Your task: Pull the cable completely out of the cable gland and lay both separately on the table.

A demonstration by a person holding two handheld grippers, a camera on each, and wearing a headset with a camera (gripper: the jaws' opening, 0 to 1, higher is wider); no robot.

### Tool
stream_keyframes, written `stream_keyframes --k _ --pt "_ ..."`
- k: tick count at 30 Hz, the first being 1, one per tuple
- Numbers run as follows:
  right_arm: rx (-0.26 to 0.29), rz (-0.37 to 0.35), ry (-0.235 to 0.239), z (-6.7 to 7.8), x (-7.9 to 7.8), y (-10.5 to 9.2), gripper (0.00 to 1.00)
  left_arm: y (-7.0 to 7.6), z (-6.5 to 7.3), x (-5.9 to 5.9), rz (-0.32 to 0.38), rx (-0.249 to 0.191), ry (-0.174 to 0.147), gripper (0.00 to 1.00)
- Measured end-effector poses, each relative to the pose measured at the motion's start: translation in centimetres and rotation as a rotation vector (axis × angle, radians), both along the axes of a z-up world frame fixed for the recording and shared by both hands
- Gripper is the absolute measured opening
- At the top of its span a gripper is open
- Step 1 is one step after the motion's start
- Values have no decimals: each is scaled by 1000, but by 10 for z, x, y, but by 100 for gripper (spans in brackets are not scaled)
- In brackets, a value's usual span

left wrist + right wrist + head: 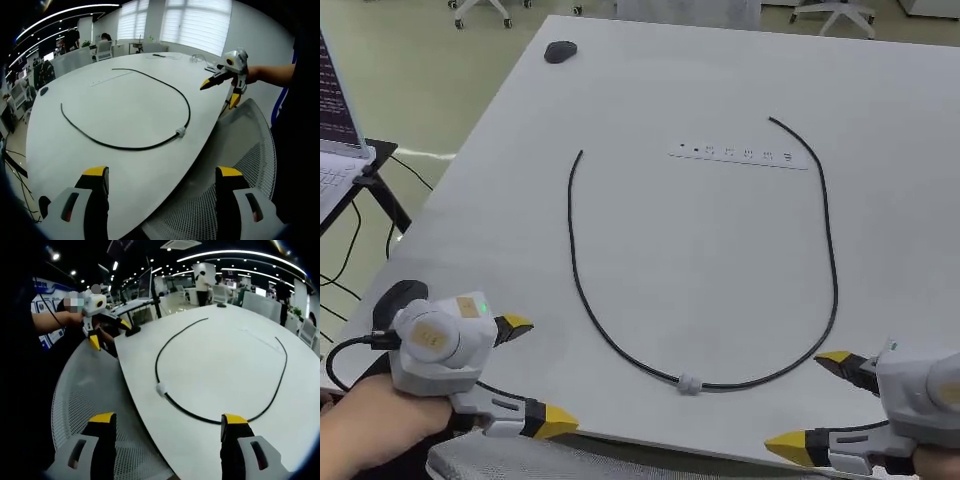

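On the white tabletop (700,230), the black cable (830,250) is lying in a wide U-shaped loop. The small white cable gland (689,383) is sitting on it at the bottom of the curve, near the front edge. The left claw (545,373) and right claw (800,400) are hovering by that edge, either side of the gland, both gaping wide and holding nothing.
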State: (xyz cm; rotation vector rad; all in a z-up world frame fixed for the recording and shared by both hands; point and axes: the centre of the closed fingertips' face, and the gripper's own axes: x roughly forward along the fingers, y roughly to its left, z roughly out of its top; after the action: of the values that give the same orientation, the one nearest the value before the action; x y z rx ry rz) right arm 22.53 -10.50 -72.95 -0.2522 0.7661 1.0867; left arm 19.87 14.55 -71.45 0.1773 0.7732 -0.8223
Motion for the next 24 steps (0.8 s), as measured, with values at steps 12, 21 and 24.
stream_keyframes --k 12,21,24 --pt "-17 45 -4 1 15 19 80 -4 -5 -4 -10 2 12 89" --pt "-46 108 -5 -7 22 44 71 -7 -8 2 -5 -7 14 91" --pt "-60 127 -2 -10 23 50 68 -9 -8 4 -9 -13 15 92"
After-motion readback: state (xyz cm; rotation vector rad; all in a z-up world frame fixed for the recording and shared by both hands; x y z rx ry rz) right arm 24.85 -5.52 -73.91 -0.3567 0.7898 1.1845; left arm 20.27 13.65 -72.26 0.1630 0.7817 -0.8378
